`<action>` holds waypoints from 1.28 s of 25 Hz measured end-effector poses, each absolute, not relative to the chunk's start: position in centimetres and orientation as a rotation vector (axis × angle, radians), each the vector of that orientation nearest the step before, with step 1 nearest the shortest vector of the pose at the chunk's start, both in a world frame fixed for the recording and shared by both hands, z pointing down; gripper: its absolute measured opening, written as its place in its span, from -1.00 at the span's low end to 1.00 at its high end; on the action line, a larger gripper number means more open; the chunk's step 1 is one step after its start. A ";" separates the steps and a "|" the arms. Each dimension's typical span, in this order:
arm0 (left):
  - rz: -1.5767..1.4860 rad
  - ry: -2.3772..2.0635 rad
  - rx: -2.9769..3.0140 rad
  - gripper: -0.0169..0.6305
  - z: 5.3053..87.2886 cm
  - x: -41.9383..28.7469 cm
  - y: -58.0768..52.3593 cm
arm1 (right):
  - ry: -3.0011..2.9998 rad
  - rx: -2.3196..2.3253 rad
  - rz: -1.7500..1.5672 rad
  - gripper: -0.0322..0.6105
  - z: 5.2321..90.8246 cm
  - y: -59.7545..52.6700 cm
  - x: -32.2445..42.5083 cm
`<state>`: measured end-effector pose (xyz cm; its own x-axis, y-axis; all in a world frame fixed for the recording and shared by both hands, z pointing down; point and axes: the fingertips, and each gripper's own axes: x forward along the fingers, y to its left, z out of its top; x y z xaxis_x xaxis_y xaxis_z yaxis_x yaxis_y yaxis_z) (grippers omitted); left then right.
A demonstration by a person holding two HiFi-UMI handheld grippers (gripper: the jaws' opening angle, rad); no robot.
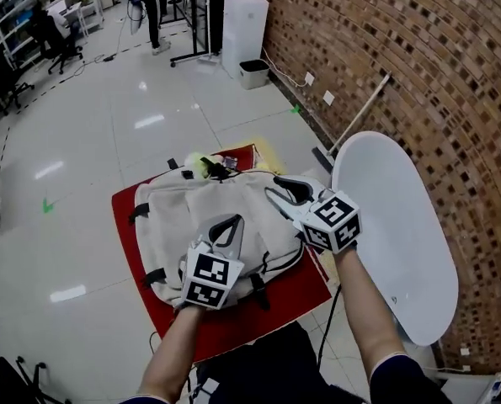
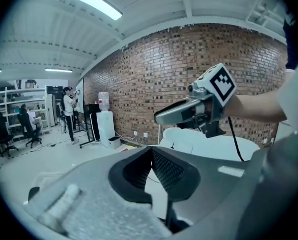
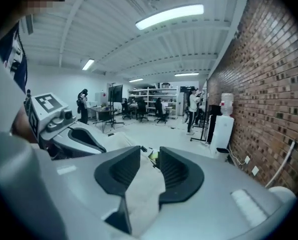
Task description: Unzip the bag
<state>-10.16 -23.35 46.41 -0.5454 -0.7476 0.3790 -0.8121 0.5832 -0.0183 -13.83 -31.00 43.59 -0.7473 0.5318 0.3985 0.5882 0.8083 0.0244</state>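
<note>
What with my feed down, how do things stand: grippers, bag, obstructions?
Left gripper shut, empty, over bag. Right gripper open, empty, also over bag. Bag flat on red mat, zip state unclear. White table alongside, not obstructing.

Right side: exposed brick wall [image 1: 418, 74]; floor [image 1: 107, 116]: glossy pale tile reflecting the ceiling strip lights [image 3: 169, 15]; white oval table [image 1: 393, 225] near the wall; white water dispenser [image 1: 244, 19] against the brick, waste bin [image 1: 254, 72] just beside it; shelving [image 1: 23, 7] and office chairs [image 1: 55, 34] far left
</note>
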 end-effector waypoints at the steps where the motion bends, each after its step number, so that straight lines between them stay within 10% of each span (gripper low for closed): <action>1: 0.273 -2.488 1.250 -0.94 46.6 -10.9 -23.3 | -2.576 -0.891 -0.241 -0.52 44.0 -30.7 -15.4; 14: 0.196 -2.409 0.902 -0.77 53.7 -20.7 -27.3 | -1.929 -1.339 -0.365 -0.51 58.0 -30.3 -29.4; 32: 0.115 -2.356 0.766 -0.77 58.6 -23.7 -26.6 | -1.545 -1.276 -0.193 -0.63 67.0 -27.4 -29.0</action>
